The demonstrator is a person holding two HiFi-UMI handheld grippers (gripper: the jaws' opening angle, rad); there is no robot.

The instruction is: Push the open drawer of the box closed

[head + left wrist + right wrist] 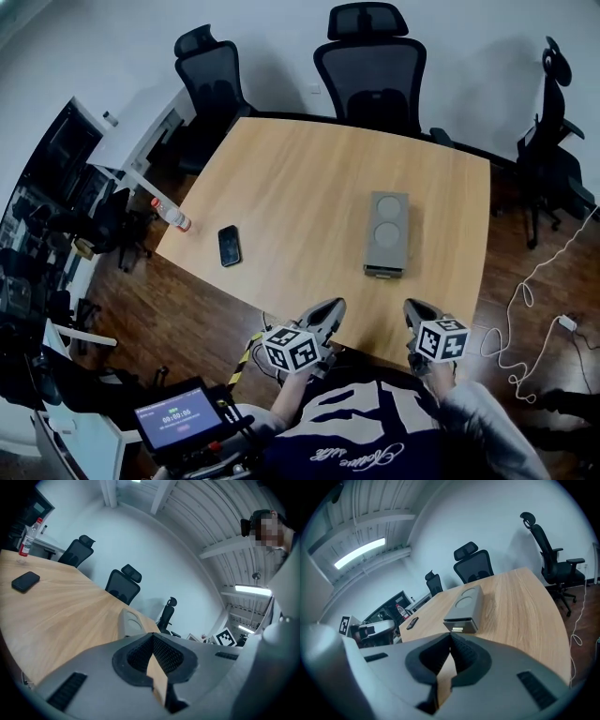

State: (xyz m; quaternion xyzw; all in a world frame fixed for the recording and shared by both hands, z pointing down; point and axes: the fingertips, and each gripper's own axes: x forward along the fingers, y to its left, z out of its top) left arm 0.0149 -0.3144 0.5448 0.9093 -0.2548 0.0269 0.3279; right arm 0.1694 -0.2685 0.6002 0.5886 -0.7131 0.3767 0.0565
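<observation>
Nearest: left gripper (pixel 330 307) and right gripper (pixel 413 308), held at the near edge of the table (pixel 281 178), above the person's dark shirt (pixel 375 422).
Left fingers: together, tips meeting, nothing between them.
Right fingers: together, tips meeting, nothing between them.
Box: grey box (pixel 388 230) on the right half of the table, long side running away from the person, two round recesses on top.
Drawer: drawer (pixel 383 272) at the box's near end, facing the grippers, pulled out a little; well apart from both grippers.
Surface: light wood tabletop, bare between the grippers and the box.
Off to the side: black phone (pixel 230 246) lying flat well left of the box; bottle (pixel 172 216) at the table's left corner, off the line to the drawer.
Room: three black office chairs (pixel 370 61) round the far sides, white walls, dark wood floor (pixel 187 319), white desk (pixel 141 136) at left.
Floor right: white cable (pixel 534 300) lying in loops.
Bottom left: small screen (pixel 178 417) beside the person.
</observation>
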